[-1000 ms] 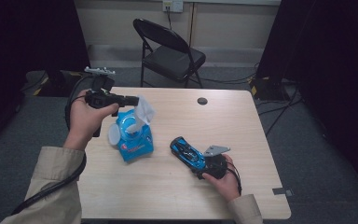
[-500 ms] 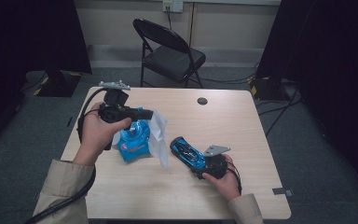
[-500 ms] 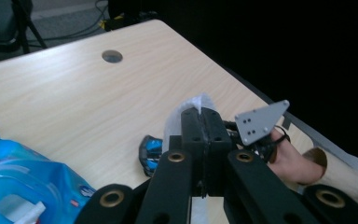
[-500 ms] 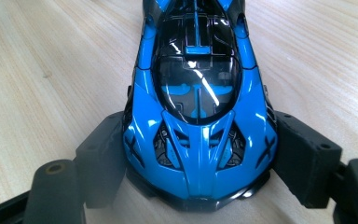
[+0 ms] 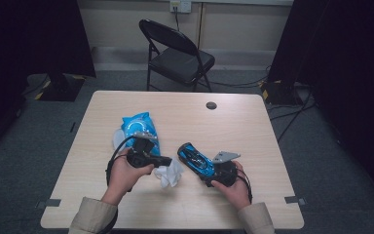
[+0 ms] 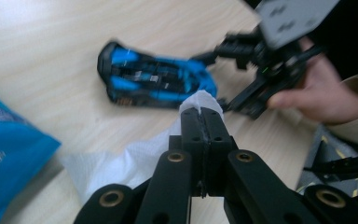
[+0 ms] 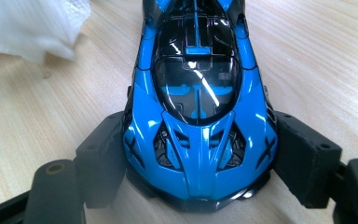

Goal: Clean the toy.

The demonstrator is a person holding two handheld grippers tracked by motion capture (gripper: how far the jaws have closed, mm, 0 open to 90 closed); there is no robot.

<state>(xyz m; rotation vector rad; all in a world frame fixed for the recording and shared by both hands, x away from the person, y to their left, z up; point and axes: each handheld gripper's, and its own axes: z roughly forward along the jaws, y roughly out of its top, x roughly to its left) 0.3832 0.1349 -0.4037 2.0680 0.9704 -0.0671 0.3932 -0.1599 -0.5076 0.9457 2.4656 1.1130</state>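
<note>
A blue and black toy car (image 5: 195, 157) lies on the wooden table (image 5: 253, 122), and my right gripper (image 5: 213, 170) is shut on its end. In the right gripper view the two pads (image 7: 303, 158) press on the sides of the car (image 7: 198, 93). My left gripper (image 5: 169, 162) is shut on a white wipe (image 5: 169, 176) that droops onto the table just left of the car. The left gripper view shows its jaws closed together on the wipe (image 6: 121, 163), with the car (image 6: 156, 81) a little beyond them. A blue wipes packet (image 5: 139, 129) lies behind the left hand.
A black folding chair (image 5: 180, 53) stands beyond the table's far edge. A small dark round cap (image 5: 211, 105) sits in the tabletop near that edge. Cables run across the floor at the right. Both forearms come in over the near edge.
My left gripper has come down and toward the near side, from above the packet to beside the car, carrying the wipe, which now touches the table. The right gripper and car have kept still.
</note>
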